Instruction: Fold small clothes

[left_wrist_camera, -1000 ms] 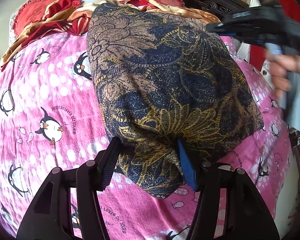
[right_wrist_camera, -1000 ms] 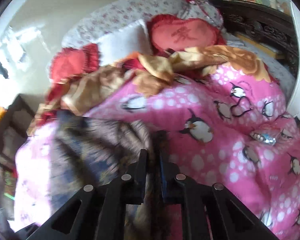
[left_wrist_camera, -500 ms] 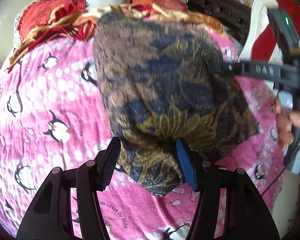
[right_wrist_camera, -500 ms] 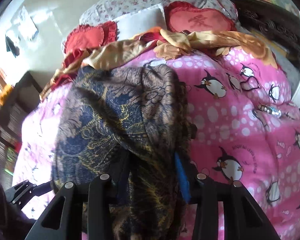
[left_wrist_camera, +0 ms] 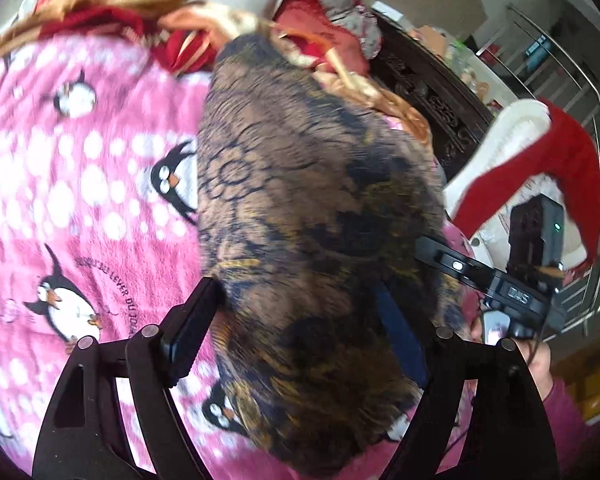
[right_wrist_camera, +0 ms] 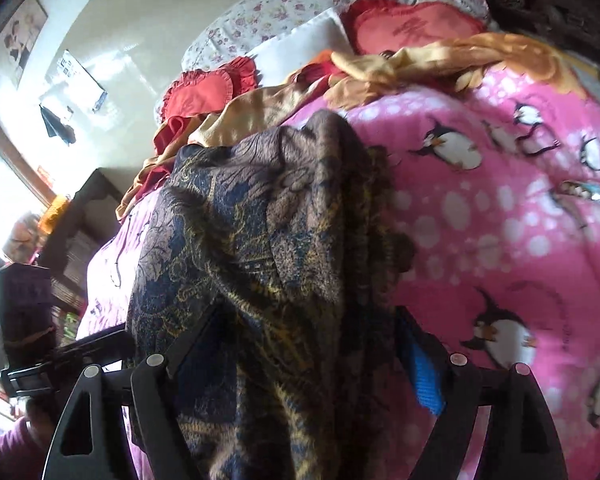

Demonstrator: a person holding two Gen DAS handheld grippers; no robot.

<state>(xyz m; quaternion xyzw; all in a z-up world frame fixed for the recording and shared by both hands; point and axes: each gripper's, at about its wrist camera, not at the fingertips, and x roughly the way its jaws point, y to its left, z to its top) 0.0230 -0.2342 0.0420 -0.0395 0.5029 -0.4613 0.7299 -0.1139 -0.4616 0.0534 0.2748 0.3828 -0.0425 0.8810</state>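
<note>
Brown-and-navy patterned cloth [left_wrist_camera: 300, 184] [right_wrist_camera: 240, 220], gold flowers woven through, draped over and between the fingers of both tools, above the pink penguin blanket [left_wrist_camera: 80, 200] on the bed. Left tool [left_wrist_camera: 296, 292]: spread wide, cloth bunched in the gap, spilling ahead of the tips and down below them; no pinch visible. Right tool [right_wrist_camera: 308, 312]: likewise spread wide, a thick fold hanging through the gap, blue pad [right_wrist_camera: 424, 380] on its right-hand finger partly bare. Seen from the left tool, the right one off to the right, close against the cloth's edge, held by a hand [left_wrist_camera: 536, 360] in a pink sleeve. Ahead of both tools, beyond the cloth: a gold-and-red heap [right_wrist_camera: 460, 56] of other fabric and a red heart cushion [right_wrist_camera: 412, 28], apart from the work.

Judged step: mid-fold, cloth carried as a doubled bundle, not yet laid flat; edges blurred, alignment impossible to tell. Next, probably: closing on two matching corners, lowering onto the blanket just ahead of the tips, then smoothing the crease. Needed: even height at both tools to stop loose layers sliding out of the wide gaps, and a landing spot short of the heap.
</note>
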